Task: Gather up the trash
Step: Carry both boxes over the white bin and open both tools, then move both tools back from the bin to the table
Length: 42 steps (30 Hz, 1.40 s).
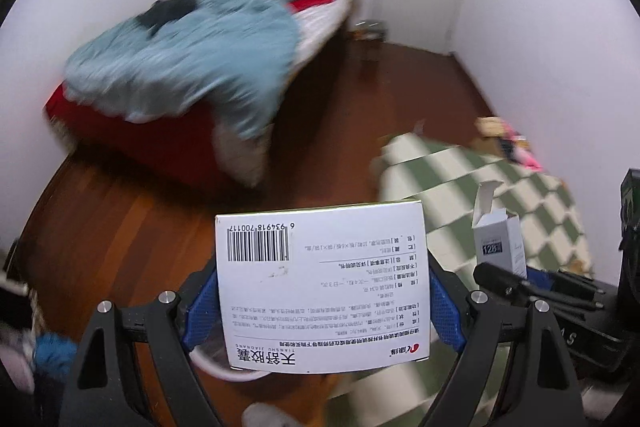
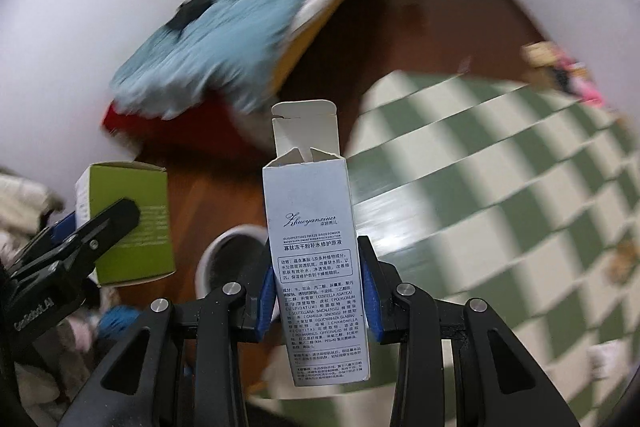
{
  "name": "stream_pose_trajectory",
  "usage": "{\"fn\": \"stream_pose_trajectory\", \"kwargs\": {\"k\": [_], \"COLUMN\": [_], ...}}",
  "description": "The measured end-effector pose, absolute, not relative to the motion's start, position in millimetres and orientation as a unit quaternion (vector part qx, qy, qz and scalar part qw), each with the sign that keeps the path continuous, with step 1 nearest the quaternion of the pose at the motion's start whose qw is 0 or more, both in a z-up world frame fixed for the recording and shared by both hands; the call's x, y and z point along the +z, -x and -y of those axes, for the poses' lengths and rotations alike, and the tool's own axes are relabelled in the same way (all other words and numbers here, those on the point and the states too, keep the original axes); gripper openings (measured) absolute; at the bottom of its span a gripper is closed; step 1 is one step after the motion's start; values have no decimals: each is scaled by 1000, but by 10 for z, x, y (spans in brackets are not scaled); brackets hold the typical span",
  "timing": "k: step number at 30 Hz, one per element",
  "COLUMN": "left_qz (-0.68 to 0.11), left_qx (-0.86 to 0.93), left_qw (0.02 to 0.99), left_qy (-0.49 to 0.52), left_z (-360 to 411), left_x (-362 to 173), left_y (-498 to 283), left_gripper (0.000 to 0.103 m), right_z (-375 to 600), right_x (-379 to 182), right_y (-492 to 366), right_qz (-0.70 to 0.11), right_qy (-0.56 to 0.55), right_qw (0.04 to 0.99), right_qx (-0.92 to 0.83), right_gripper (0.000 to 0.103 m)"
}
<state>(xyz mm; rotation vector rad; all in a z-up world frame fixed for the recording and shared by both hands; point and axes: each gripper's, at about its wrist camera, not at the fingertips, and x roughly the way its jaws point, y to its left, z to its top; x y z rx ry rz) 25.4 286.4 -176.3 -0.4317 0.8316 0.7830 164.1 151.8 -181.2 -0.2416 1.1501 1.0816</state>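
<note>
My left gripper (image 1: 323, 307) is shut on a white and green medicine box (image 1: 322, 287) with a barcode, held above the wooden floor. The same box shows green-sided in the right wrist view (image 2: 132, 223), at the left. My right gripper (image 2: 318, 301) is shut on a tall grey-white cosmetics carton (image 2: 316, 267) with its top flap open. That carton also shows in the left wrist view (image 1: 500, 239), at the right. A white bin with a dark inside (image 2: 228, 263) stands on the floor below and between the two boxes; its rim (image 1: 216, 369) peeks out under the medicine box.
A bed with a light blue blanket (image 1: 200, 59) stands at the back left. A green and cream checkered rug (image 2: 500, 187) covers the floor at the right. Small pink and tan items (image 2: 560, 71) lie by the right wall. Clothes (image 2: 24, 203) lie at the left edge.
</note>
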Motion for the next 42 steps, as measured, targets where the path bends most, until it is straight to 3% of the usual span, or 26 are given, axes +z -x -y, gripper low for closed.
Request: {"fn": "stream_pose_trajectory", "kwargs": {"k": [8,14,23,24,25,27,29,31,42], "left_qz": [-449,-475,-497,-496,-495,-489,-490,-491,-507], "left_qx": [408,385,380,387,396,419,438,451,457], "left_qw": [735,690,657,656,656,657,655,650,636], "left_qy": [303,388,421,416,409,391,373,364,360], "left_z": [-3783,-4303,-4638,-4641,-4639,-4606,-4581,-4517,-4270], "left_x": [-2889,-3663,-4122,-4120,-4112,-4083,-4095,-4120,-4236], "left_y": [750,954,990,1019,1049,1147,1209,1274,1424], "left_gripper": [86,89,99,99,99,99,99,99,99], "right_z": [-2553,-3092,-3451,-3449,-3453,-3452,-3455,-3457,-3431], "right_x": [-2893,-3657,-4550,-4610,-4676,-4733,-4773,-4782,-4622], "right_y": [-536,-194,-1,2,26,20,46,60,171], "right_qz": [-581,-615,-672,-677,-679,-681,-676,-668,-619], "right_qy": [175,226,241,244,246,245,254,267,333], "right_qw": [616,587,540,536,536,535,537,542,565], "right_qx": [503,475,445,442,438,435,436,435,432], "right_gripper": [38,38,40,48,65,82,86,97,99]}}
